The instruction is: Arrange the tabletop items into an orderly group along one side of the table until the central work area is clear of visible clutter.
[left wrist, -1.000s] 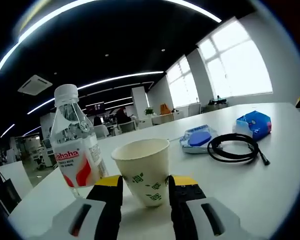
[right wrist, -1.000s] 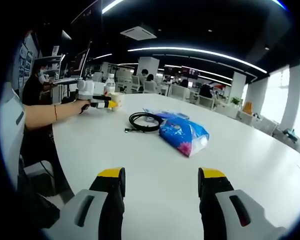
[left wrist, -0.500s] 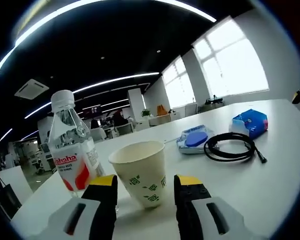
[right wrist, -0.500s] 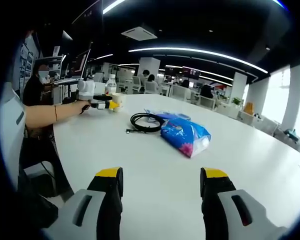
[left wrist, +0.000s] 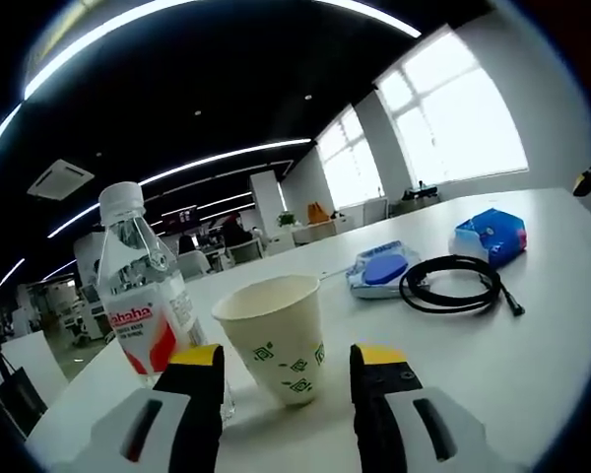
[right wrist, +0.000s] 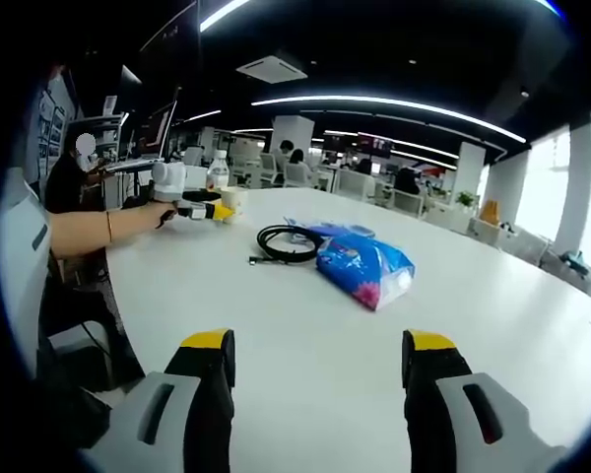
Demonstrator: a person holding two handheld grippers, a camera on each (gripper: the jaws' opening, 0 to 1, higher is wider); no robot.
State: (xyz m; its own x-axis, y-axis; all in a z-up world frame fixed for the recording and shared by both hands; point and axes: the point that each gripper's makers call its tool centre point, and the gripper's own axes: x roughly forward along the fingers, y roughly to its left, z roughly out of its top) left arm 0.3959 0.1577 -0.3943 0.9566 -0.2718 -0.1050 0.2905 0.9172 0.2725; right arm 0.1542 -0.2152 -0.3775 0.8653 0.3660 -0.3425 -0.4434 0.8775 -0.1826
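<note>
A white paper cup (left wrist: 272,335) with green marks stands on the white table (left wrist: 532,355), between the jaws of my left gripper (left wrist: 288,367). The jaws are open and stand clear of the cup's sides. A water bottle (left wrist: 143,296) with a red label stands just left of the cup. In the right gripper view, the left gripper (right wrist: 220,208) is at the far left of the table beside the cup (right wrist: 232,200) and bottle (right wrist: 217,172). My right gripper (right wrist: 318,355) hangs open over bare table near the front edge.
A coiled black cable (left wrist: 453,286), a blue-lidded packet (left wrist: 379,271) and a blue tissue pack (left wrist: 490,235) lie mid-table. The tissue pack (right wrist: 362,266) and cable (right wrist: 288,241) are ahead of my right gripper. A person's forearm (right wrist: 94,225) reaches in from the left. Office desks stand behind.
The left jaws have spread away from the cup's sides and the gripper has drawn back a little; the cup stays on the table. The right jaws have opened slightly wider.
</note>
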